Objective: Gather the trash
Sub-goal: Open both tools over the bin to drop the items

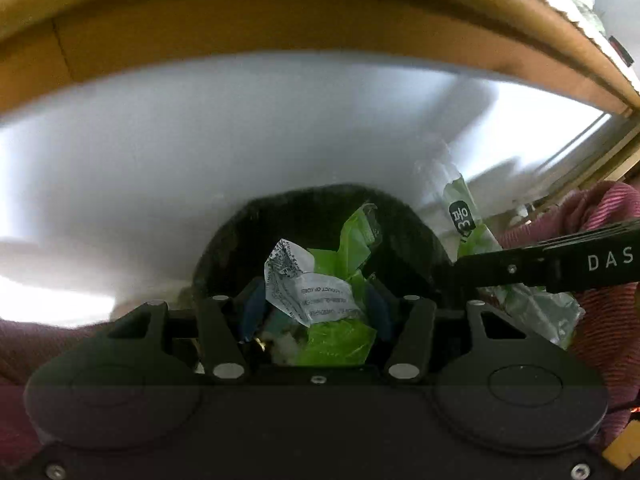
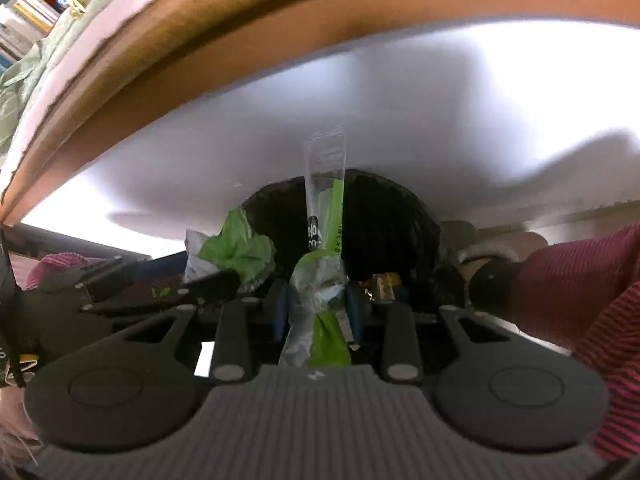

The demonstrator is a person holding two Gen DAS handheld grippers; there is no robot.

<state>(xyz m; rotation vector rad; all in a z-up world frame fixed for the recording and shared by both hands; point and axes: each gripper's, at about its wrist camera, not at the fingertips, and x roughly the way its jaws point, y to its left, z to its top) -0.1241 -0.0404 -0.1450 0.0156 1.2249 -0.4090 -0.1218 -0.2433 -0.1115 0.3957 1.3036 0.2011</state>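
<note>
Our left hand-held gripper (image 1: 316, 308) is squeezing a crumpled green wrapper (image 1: 340, 336) with a white printed label (image 1: 308, 288) on it. The blue pads (image 1: 252, 308) press on it from both sides. The wrapper sits right above the open mouth of a black trash bin (image 1: 408, 236), which is dark inside.

Our right hand-held gripper (image 2: 316, 308) is grasping a long, see-through plastic wrapper (image 2: 324, 208) with a green stripe. Its blue pads (image 2: 280, 312) hold the scrunched middle part, and the long end sticks up over the black trash bin (image 2: 384, 216). The bottom end hangs back toward the camera.

In the left wrist view, the long wrapper (image 1: 464, 208) shows on the right, just beside the bin, with the black arm of the right hand-held gripper (image 1: 560, 260) across it. In the right wrist view, the crumpled green wrapper (image 2: 240, 252) shows on the left, near the rim of the bin, held by the left hand-held gripper (image 2: 224, 276).

So both pieces of trash are held close together over the bin, and neither one is inside it yet.

Behind the bin is a white wall or floor (image 1: 200, 140), bright in spots, with a brown wooden edge (image 1: 280, 28) above it. We also see red striped sleeves (image 2: 580, 288) at the sides.
</note>
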